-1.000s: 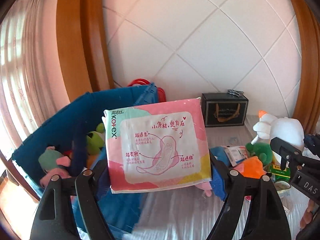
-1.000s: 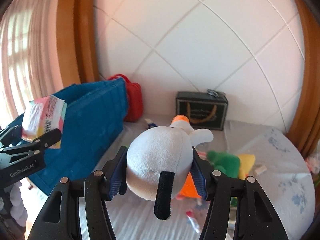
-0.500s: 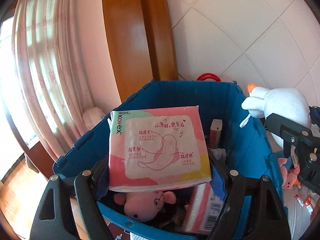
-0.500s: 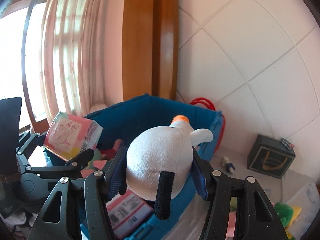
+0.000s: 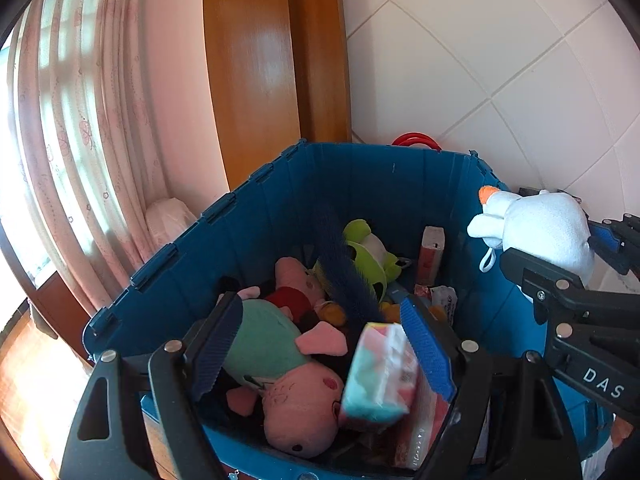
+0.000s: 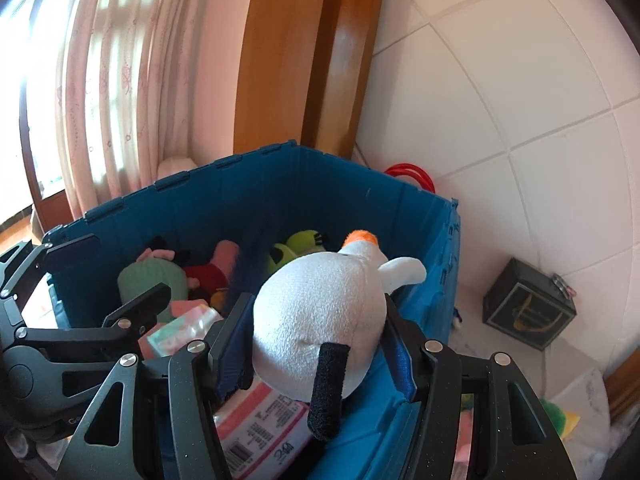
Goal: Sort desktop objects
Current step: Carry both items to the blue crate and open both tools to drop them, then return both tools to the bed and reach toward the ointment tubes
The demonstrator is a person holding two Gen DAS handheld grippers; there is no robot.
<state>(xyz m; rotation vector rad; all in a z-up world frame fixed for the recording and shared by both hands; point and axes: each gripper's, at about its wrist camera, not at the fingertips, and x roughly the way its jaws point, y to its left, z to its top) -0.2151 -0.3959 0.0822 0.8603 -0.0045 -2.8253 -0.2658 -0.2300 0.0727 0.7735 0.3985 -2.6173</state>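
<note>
Dropping pad pack (image 5: 378, 372) just off the released left tool (image 5: 320, 344); white plush (image 6: 320, 316) clenched in right tool (image 6: 320, 344).

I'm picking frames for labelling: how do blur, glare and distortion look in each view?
Left wrist view: the falling packet is motion-blurred, the bin sharp, the window blown out, edges bent by fisheye. Right wrist view: the goose is sharp, the curtain overexposed, a shine on the wood, tile lines curved.

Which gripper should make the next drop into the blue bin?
Right. The right gripper holds the white plush duck above the blue bin; the left gripper looks open and empty, its pink pack in the bin.
</note>
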